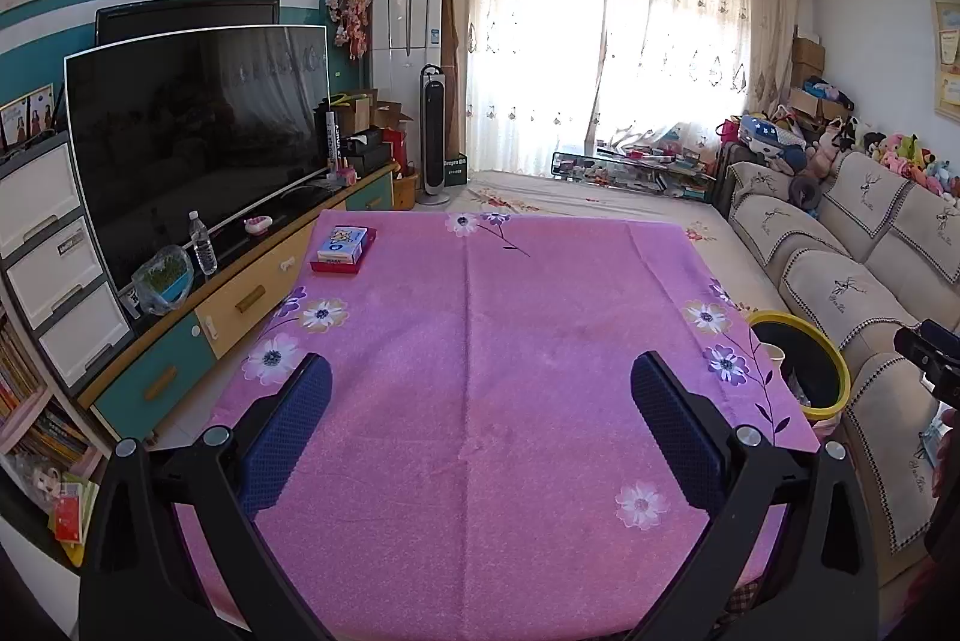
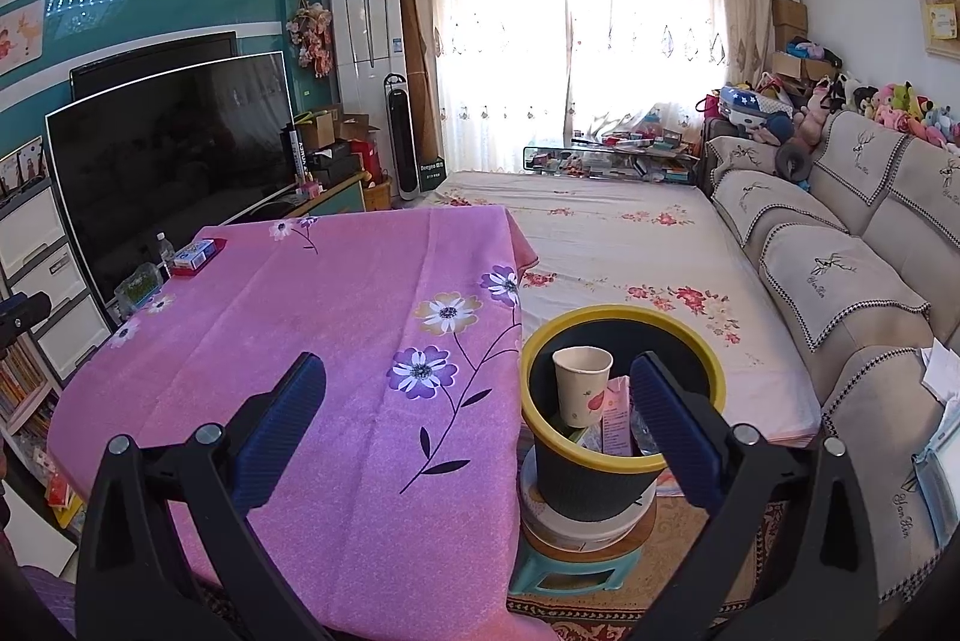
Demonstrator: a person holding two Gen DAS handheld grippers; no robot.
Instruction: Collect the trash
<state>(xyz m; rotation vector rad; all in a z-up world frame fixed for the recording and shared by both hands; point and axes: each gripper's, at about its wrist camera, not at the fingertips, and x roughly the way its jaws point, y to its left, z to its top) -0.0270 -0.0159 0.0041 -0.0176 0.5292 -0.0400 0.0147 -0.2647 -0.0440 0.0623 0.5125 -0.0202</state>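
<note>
A black bin with a yellow rim (image 2: 624, 455) stands on a small stool beside the right edge of the pink floral table (image 2: 336, 341). In it are a paper cup (image 2: 581, 389), a pink carton (image 2: 618, 419) and some clear plastic. My right gripper (image 2: 480, 389) is open and empty, above the table's right edge and the bin. My left gripper (image 1: 480, 401) is open and empty over the pink table (image 1: 480, 341). The bin (image 1: 804, 365) shows at the right in the left wrist view. A small blue-and-white box on a red tray (image 1: 343, 248) lies at the table's far left corner.
A TV cabinet (image 1: 240, 293) with a large TV, a water bottle (image 1: 203, 242) and a bagged bowl runs along the left. A beige sofa (image 2: 840, 281) runs along the right. A floral mat (image 2: 630, 245) covers the floor beyond the table.
</note>
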